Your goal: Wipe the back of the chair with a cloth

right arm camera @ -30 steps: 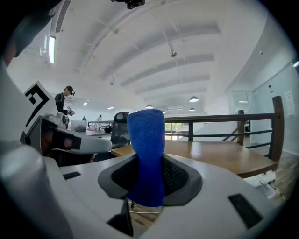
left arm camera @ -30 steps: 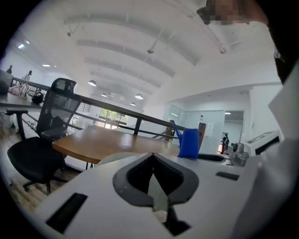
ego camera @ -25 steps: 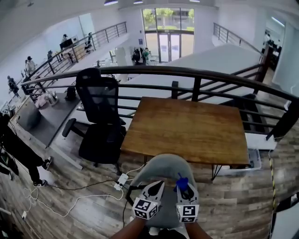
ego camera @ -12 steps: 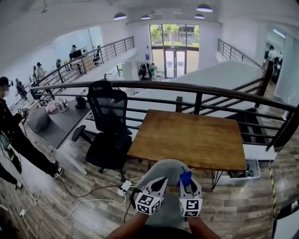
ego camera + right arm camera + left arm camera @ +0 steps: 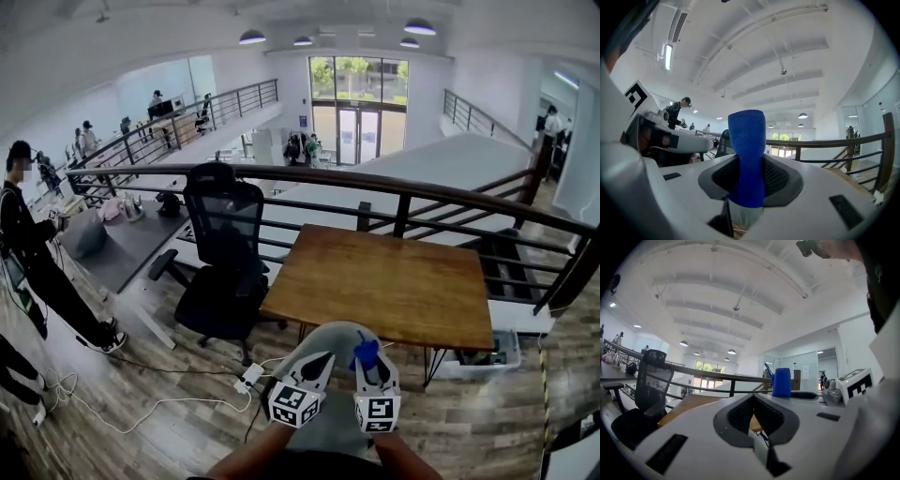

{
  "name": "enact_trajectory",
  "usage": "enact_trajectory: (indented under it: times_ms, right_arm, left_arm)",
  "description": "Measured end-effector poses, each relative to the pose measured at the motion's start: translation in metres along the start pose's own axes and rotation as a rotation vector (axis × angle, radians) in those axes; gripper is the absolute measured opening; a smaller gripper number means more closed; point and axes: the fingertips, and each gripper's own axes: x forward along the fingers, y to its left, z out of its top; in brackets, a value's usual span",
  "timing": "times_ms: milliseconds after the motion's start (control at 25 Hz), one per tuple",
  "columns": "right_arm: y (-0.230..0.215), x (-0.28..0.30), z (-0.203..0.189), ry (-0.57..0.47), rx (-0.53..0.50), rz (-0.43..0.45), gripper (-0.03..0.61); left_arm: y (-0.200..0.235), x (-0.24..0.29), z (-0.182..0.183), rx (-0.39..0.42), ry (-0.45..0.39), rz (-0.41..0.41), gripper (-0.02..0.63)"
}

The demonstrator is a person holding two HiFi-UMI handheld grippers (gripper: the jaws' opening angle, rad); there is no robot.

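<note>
The grey chair (image 5: 315, 349) stands tucked against the near edge of the wooden table (image 5: 384, 281), and its rounded back lies right under both grippers. My right gripper (image 5: 367, 362) is shut on a blue cloth (image 5: 366, 352), which sticks up out of the jaws as a rolled strip (image 5: 747, 150). The right gripper (image 5: 749, 180) points out over the railing. My left gripper (image 5: 322, 361) is beside it on the left, shut with nothing between its jaws. From the left gripper view (image 5: 753, 401) the blue cloth (image 5: 782, 382) shows just to the right.
A black office chair (image 5: 222, 253) stands left of the table. A dark railing (image 5: 394, 187) runs behind the table. A white power strip with cables (image 5: 247, 376) lies on the wooden floor at the left. A person in black (image 5: 33, 253) stands at the far left.
The head view has swung a little, bringing the person at the far left into view. Both grippers stay over the chair back, and the right one keeps hold of the cloth.
</note>
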Motion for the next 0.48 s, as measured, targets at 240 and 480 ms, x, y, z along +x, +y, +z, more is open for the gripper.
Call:
enact_trajectory:
  times_ms: [240, 480]
  right_arm:
    - [0.007, 0.009, 0.007, -0.007, -0.011, 0.017, 0.135]
    - [0.01, 0.01, 0.01, -0.015, -0.02, 0.025, 0.135]
  left_arm:
    - [0.01, -0.006, 0.007, 0.013, -0.021, 0.029, 0.003]
    - [0.012, -0.008, 0.006, 0.012, -0.024, 0.043, 0.003]
